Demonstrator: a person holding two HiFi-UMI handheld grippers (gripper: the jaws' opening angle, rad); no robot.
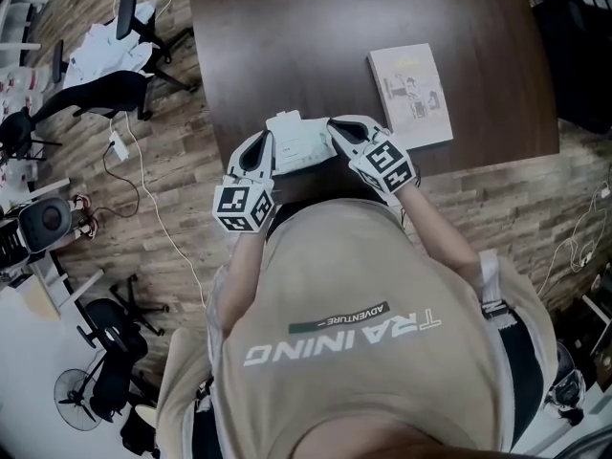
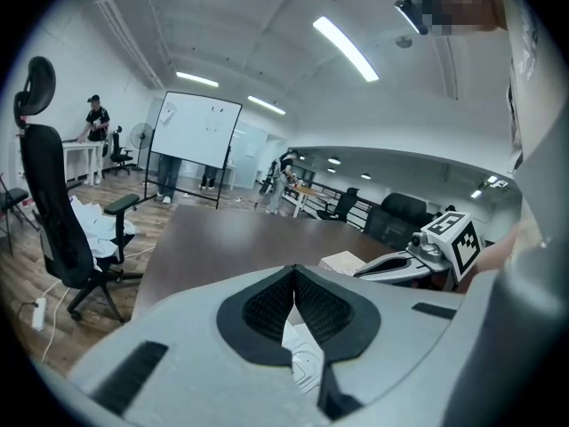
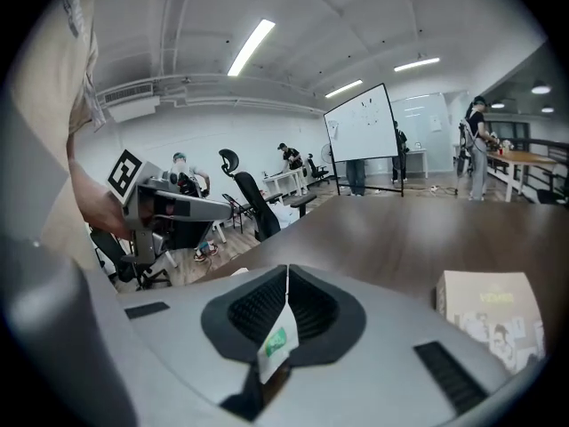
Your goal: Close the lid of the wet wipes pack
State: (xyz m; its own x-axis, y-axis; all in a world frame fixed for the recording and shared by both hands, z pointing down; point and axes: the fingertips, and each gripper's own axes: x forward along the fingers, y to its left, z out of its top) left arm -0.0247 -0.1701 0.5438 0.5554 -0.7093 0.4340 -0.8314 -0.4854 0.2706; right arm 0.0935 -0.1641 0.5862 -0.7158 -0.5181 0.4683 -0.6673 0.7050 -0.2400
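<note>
The white wet wipes pack [image 1: 297,144] is held between both grippers above the near edge of the brown table [image 1: 287,46]. My left gripper [image 1: 265,151] is shut on the pack's left end; in the left gripper view the jaws [image 2: 293,278] pinch white wrapper [image 2: 300,343]. At the right end, my right gripper [image 1: 336,138] is shut on it too. The right gripper view shows a thin white edge with a green label [image 3: 277,338] clamped between the jaws [image 3: 286,278]. Whether the lid is up or down cannot be told.
A pale book [image 1: 411,94] lies on the table to the right of the pack, also seen in the right gripper view as the book [image 3: 493,314]. Office chairs [image 1: 115,89], cables and a fan [image 1: 81,400] stand on the wooden floor to the left.
</note>
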